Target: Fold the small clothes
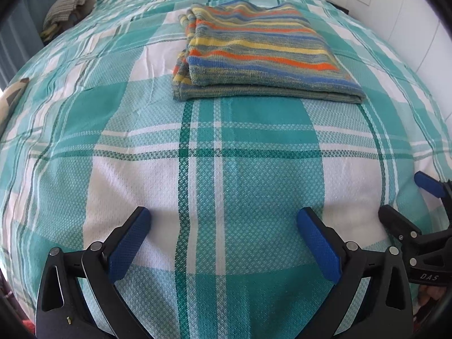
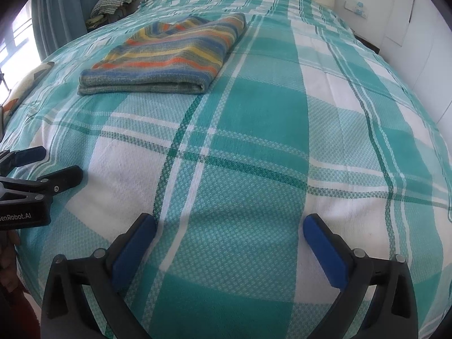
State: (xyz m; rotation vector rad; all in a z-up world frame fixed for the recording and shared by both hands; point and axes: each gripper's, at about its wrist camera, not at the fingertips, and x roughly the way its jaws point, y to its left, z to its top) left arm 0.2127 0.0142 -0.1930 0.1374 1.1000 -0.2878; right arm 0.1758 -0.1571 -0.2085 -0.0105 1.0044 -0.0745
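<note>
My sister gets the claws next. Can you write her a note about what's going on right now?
Left claw: open, empty, over the checked bedspread.
Right claw: open, empty, beside the left one.
The striped garment lies folded in a neat stack further up the bed, ahead of both claws and touching neither.
Done: that one looks folded.
Left: no other loose clothes show on the bedspread; a heap of fabric sits off the far-left corner of the bed, too far to tell what it is.
</note>
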